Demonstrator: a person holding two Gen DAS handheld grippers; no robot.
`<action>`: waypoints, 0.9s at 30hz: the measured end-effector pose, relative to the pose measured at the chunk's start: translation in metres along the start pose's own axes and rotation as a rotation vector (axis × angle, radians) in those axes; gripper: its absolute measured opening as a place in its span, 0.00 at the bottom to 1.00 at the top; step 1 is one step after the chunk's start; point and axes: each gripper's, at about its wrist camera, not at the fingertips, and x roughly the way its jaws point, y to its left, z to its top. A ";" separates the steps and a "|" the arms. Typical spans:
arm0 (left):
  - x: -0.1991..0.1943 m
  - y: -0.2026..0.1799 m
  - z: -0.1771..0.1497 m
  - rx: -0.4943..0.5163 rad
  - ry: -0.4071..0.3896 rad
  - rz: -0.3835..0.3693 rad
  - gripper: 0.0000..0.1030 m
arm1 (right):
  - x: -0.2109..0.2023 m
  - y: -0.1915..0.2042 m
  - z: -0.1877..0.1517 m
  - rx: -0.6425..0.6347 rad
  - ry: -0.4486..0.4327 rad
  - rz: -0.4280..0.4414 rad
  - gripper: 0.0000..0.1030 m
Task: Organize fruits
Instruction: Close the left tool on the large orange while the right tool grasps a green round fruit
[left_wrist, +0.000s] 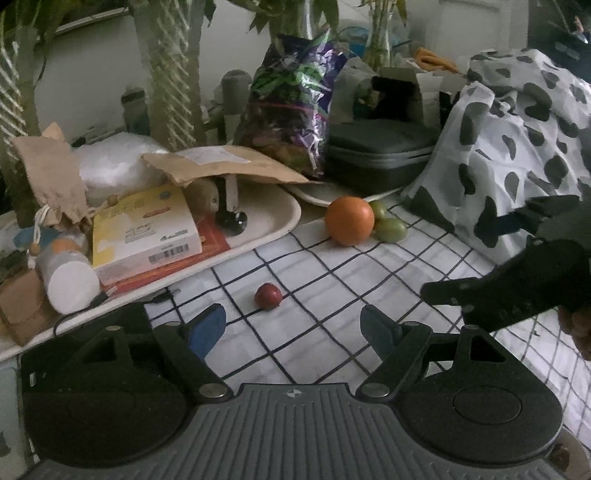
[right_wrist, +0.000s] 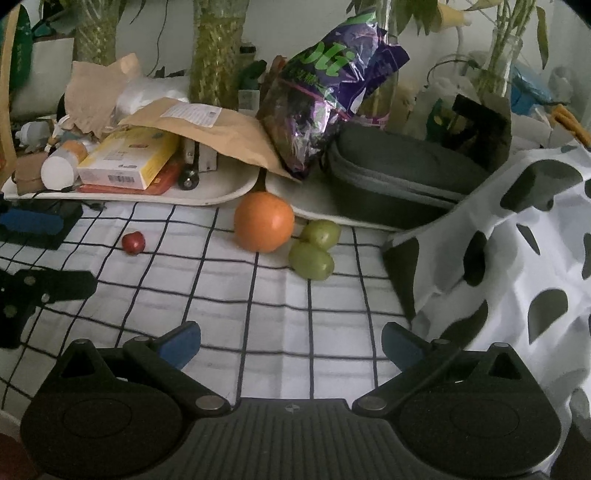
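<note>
We hold both grippers low over a desk covered in a white cloth (right_wrist: 280, 332) with a black grid. The left gripper (left_wrist: 293, 328) has its jaws spread wide and empty, and so does the right gripper (right_wrist: 291, 341).

The fruit lies loose on the cloth. An orange (left_wrist: 349, 220) (right_wrist: 264, 222) sits by the desk's far edge, touching the front rims of two trays. Two green fruits (left_wrist: 388, 225) (right_wrist: 314, 251) lie just beside it on its right, touching each other. A small red fruit (left_wrist: 268, 295) (right_wrist: 133, 242) lies apart, nearer the left gripper.

The left tray (left_wrist: 280, 221) (right_wrist: 221, 195) carries a yellow box (left_wrist: 147, 229) (right_wrist: 129, 162) stacked on a red packet (right_wrist: 159, 182), a white bottle (left_wrist: 70, 277) (right_wrist: 61, 168) on its side, and a brown envelope (left_wrist: 229, 166) (right_wrist: 221, 129) draped over the top. The right tray (right_wrist: 314, 210) holds a dark zip case (left_wrist: 380, 155) (right_wrist: 399, 170), with a purple snack bag (left_wrist: 295, 103) (right_wrist: 325, 88) leaning beside it. A spotted sheet (left_wrist: 517, 147) (right_wrist: 517, 240) covers the desk's right edge.
</note>
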 end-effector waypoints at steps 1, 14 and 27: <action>0.000 0.000 0.001 0.001 -0.009 -0.001 0.77 | 0.002 -0.001 0.000 -0.006 -0.010 0.002 1.00; 0.047 -0.018 0.034 -0.017 -0.043 -0.082 0.77 | 0.032 -0.026 -0.003 -0.041 -0.095 0.008 0.85; 0.096 -0.014 0.053 -0.102 -0.043 -0.180 0.77 | 0.059 -0.031 0.006 -0.097 -0.172 0.102 0.55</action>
